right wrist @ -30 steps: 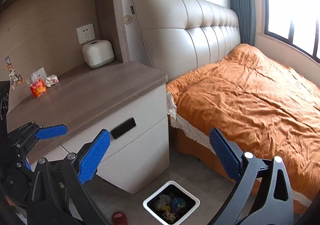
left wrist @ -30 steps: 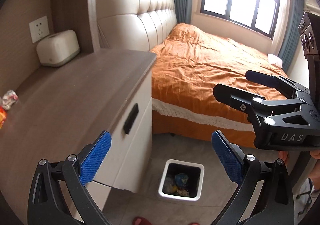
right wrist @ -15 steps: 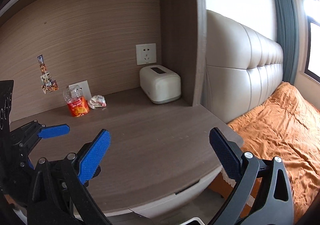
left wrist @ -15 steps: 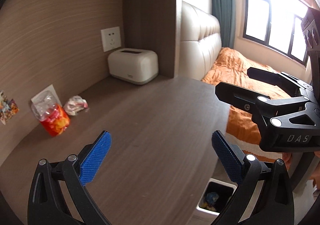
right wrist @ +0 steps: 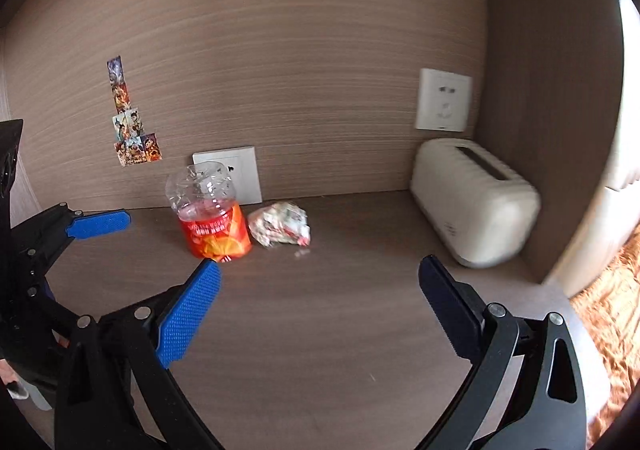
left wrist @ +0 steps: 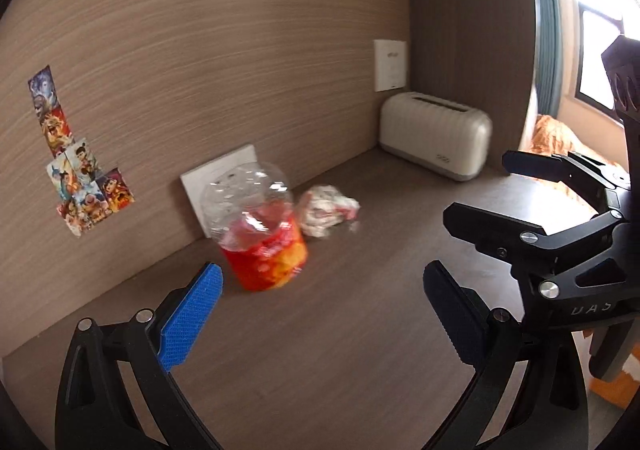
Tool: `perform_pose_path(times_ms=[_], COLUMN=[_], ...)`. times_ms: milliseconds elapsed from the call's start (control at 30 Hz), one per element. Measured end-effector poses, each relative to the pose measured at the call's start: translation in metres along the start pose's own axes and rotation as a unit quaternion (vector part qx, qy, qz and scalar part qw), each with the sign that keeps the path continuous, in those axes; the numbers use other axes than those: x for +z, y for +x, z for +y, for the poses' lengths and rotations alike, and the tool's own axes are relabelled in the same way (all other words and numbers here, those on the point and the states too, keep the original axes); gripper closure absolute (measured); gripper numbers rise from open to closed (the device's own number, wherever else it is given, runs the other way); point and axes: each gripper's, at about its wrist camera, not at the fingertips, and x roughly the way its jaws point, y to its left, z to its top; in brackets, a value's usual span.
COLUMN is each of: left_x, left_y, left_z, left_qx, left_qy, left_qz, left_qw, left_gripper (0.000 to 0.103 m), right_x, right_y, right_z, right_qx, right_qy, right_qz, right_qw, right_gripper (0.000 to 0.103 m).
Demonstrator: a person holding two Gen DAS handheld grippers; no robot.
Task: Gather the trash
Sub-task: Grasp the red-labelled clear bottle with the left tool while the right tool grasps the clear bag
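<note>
A crushed clear plastic bottle with a red-orange label [left wrist: 260, 238] [right wrist: 212, 218] stands on the brown nightstand top [right wrist: 320, 338] against the back wall. A crumpled white wrapper [left wrist: 326, 210] [right wrist: 280, 224] lies just to its right. My left gripper [left wrist: 322, 290] is open, a short way in front of the bottle, nothing between its blue pads. My right gripper [right wrist: 320, 282] [left wrist: 476, 186] is open too, hanging over the tabletop in front of the wrapper. One blue pad [right wrist: 100, 224] of the left gripper shows left of the bottle.
A cream tissue box [left wrist: 436, 138] [right wrist: 472, 198] sits in the right back corner under a wall socket [right wrist: 442, 100]. A second socket plate [right wrist: 240, 170] is behind the bottle. Stickers [right wrist: 132, 130] are on the wall. An orange bed [right wrist: 612, 310] lies beyond the right edge.
Both views swung up from the floor bin and the bed to the nightstand top, then closed in on the bottle and wrapper. Both grippers stayed open.
</note>
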Motion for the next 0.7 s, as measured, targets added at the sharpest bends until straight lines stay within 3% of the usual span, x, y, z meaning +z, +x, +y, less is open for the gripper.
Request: perform_pose_path(times_ms=[200, 500, 600, 633, 667, 700], left_x=[0.011, 0.018, 0.020, 0.020, 0.021, 0.021], left_y=[0.047, 0.106, 0.121, 0.123, 0.124, 0.126], left_z=[0.036, 0.067, 0.079, 0.081, 0.079, 0.078], left_qx=[0.004, -0.052, -0.100, -0.105, -0.105, -0.099], left_qy=[0.002, 0.011, -0.015, -0.017, -0.016, -0.014], left_qz=[0.020, 0.060, 0.079, 0.080, 0.082, 0.084], left_qw=[0.9998, 0.9968, 0.9918, 0.9911, 0.9910, 0.9915], left_gripper=[0.005, 0.006, 0.015, 0.025, 0.048, 0.059], right_x=[0.016, 0.031, 0.033, 0.034, 0.035, 0.035], right_y=[0.068, 0.148, 0.164, 0.167, 0.168, 0.169], right_z=[0.003, 0.005, 0.001, 0.000, 0.000, 0.002], right_qx=[-0.005, 0.047, 0.069, 0.073, 0.079, 0.084], right_qy=[0.003, -0.001, 0.019, 0.022, 0.024, 0.023], right_qz=[0.044, 0.111, 0.142, 0.144, 0.146, 0.147], right_qw=[0.999, 0.993, 0.987, 0.987, 0.986, 0.985], right_gripper=[0.004, 0.004, 0.004, 0.006, 0.017, 0.041])
